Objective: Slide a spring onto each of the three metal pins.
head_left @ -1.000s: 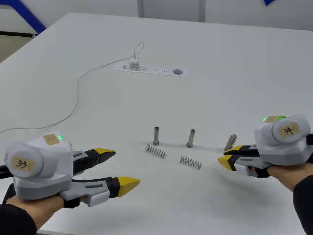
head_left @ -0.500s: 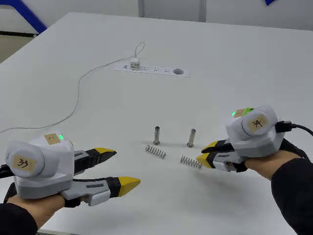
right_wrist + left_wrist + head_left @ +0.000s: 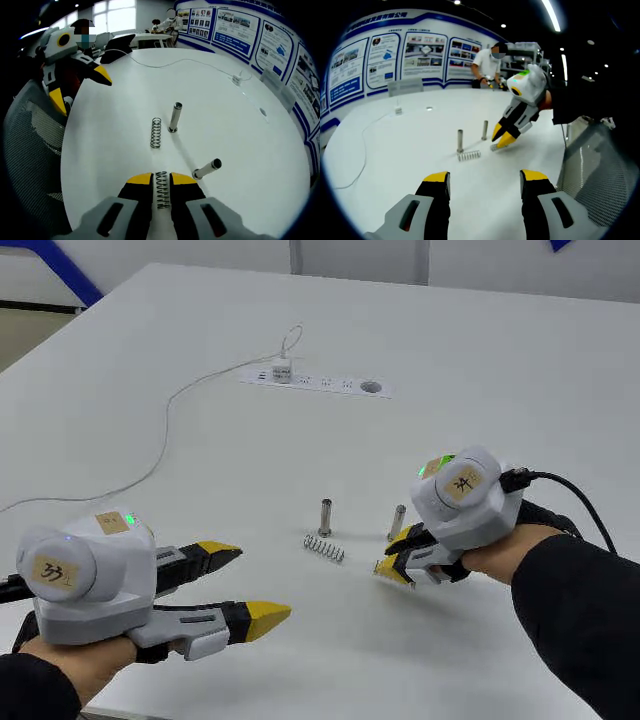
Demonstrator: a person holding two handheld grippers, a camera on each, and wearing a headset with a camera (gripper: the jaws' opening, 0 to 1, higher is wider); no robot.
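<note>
Your right gripper (image 3: 161, 180): fingers narrow, one on each side of a spring (image 3: 161, 191) lying on the white surface (image 3: 480, 370); you cannot tell whether they pinch it. Also a second spring (image 3: 323, 548), flat, just beside the left pin (image 3: 325, 515). The right pin (image 3: 397, 522) stands beside your right gripper. Your left gripper (image 3: 262, 582): fingers wide, holding nothing, near edge.

Two metal pins (image 3: 174, 117) (image 3: 207, 169), two springs (image 3: 156, 133) (image 3: 161, 189), two hand-held grippers (image 3: 260, 582) (image 3: 395, 555), one power strip (image 3: 320, 383)
</note>
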